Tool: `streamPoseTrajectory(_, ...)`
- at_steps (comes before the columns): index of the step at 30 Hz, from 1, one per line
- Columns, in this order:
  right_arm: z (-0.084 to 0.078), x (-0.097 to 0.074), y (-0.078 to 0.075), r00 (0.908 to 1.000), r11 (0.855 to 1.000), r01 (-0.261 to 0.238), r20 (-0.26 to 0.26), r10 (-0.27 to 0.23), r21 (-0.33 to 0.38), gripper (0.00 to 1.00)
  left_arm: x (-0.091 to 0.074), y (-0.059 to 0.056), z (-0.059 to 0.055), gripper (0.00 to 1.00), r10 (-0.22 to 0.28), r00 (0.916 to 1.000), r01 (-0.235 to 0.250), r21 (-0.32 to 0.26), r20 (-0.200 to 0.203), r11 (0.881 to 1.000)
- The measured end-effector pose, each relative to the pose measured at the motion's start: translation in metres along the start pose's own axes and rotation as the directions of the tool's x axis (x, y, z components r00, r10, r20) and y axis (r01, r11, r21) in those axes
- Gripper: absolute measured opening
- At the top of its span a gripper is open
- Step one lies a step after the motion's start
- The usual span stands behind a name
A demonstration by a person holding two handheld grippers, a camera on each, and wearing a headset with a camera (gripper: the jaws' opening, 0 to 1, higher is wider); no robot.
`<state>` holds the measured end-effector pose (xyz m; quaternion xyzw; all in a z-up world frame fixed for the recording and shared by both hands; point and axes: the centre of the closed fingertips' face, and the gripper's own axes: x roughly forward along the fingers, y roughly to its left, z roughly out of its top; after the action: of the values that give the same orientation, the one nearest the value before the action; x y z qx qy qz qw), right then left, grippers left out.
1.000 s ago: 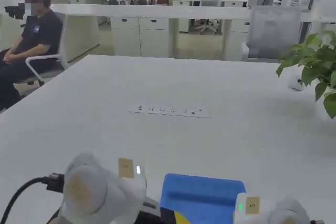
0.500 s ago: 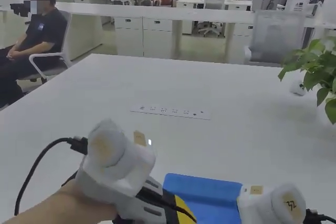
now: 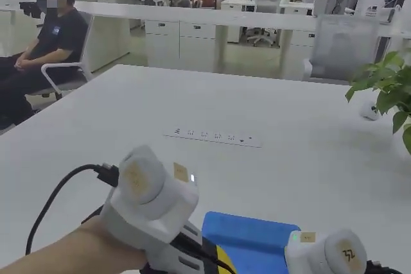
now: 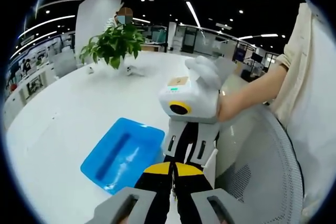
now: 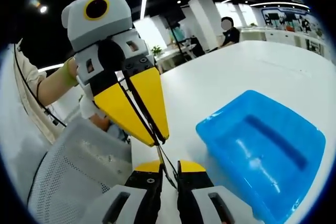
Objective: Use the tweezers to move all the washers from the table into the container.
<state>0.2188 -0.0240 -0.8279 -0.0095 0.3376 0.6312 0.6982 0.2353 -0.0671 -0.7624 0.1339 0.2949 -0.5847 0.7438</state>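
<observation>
A headset wearer is holding two handheld grippers tip to tip at the near edge of a white table (image 3: 289,158) in an open office. The left gripper (image 5: 160,139) is pinching its yellow-tipped jaws together on a thin pair of tweezers (image 5: 164,155). The tweezers are sticking out past the jaw tips and running down between the jaws of the right gripper (image 5: 169,170). Those jaws are sitting close on either side of the tweezers with a narrow gap between them, and from here I cannot tell whether they are clamping it.

The blue container (image 3: 250,234) is lying flat on the table just beyond the two grippers, and in the head view it is showing between them. Its shallow inside is showing one long groove.

Farther across the table a white power strip (image 3: 212,137) is lying well apart from the container, and a leafy plant (image 3: 388,85) is leaning in at the right edge. A person in dark clothes (image 3: 48,43) is sitting on a chair off the table's left side. In the left gripper view a grey mesh chair back (image 4: 262,177) is showing beside the wearer's arm.
</observation>
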Motion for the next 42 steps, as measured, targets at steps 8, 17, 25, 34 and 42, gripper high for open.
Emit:
streamPoseTrajectory(8, -0.004, 0.001, 0.0, 1.0, 1.0, 0.005, -0.008, -0.005, 0.009, 0.07, 0.003, -0.004, -0.003, 0.0, -0.013, 0.9999, 0.013, -0.001, -0.008, 1.0)
streamPoseTrajectory(17, -0.006, -0.001, 0.002, 1.0, 1.0, -0.007, -0.003, 0.007, 0.03, 0.09, 0.003, -0.007, -0.003, 0.0, -0.028, 0.9995, 0.028, 0.004, -0.013, 1.0)
streamPoseTrajectory(25, -0.007, 0.0, 0.005, 0.9999, 0.999, -0.016, -0.005, 0.016, 0.035, 0.09, 0.003, -0.012, -0.004, 0.0, -0.039, 0.9989, 0.039, 0.018, -0.026, 0.999)
streamPoseTrajectory(34, -0.008, -0.001, 0.009, 0.9997, 0.999, -0.026, 0.001, 0.026, 0.046, 0.09, 0.003, -0.016, -0.004, 0.0, -0.046, 0.9983, 0.047, 0.029, -0.036, 0.998)
streamPoseTrajectory(42, -0.01, -0.002, 0.01, 0.9997, 0.998, -0.026, 0.003, 0.026, 0.05, 0.1, 0.005, -0.017, -0.005, 0.0, -0.054, 0.9981, 0.055, 0.025, -0.03, 0.998)
